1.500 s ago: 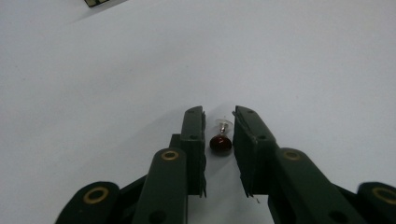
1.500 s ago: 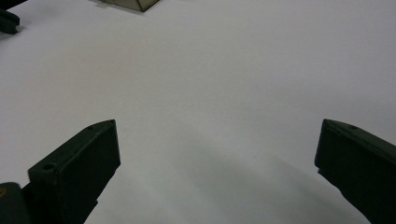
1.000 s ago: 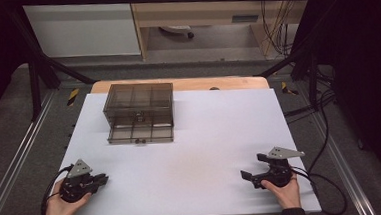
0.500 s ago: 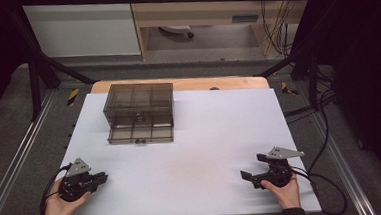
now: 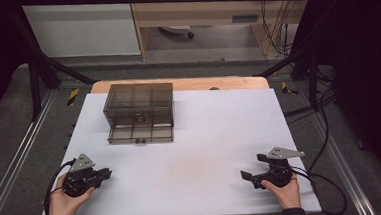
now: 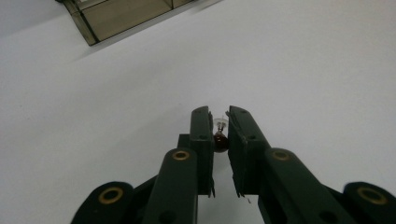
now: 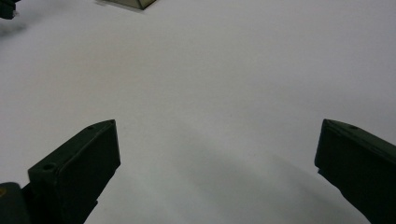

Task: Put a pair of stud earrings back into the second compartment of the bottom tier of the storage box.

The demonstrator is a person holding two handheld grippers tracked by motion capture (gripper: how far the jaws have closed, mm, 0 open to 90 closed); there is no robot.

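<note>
White tabletop (image 5: pixel 215 136) over wooden table (image 5: pixel 227 81), wood edge showing at far side. Black frame bars (image 5: pixel 36 72) at both far corners. Grey floor (image 5: pixel 10 143) around, metal rails (image 5: pixel 7 174) left and right. White cabinet (image 5: pixel 83 29) far left, wooden shelf (image 5: pixel 197 12) beyond. Cables (image 5: pixel 273 22) far right. Dim room.

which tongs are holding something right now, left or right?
The left tongs: jaws nearly closed on a small pushpin-like object, clear head, dark red body. The right tongs stand wide open over the bare white table.
</note>
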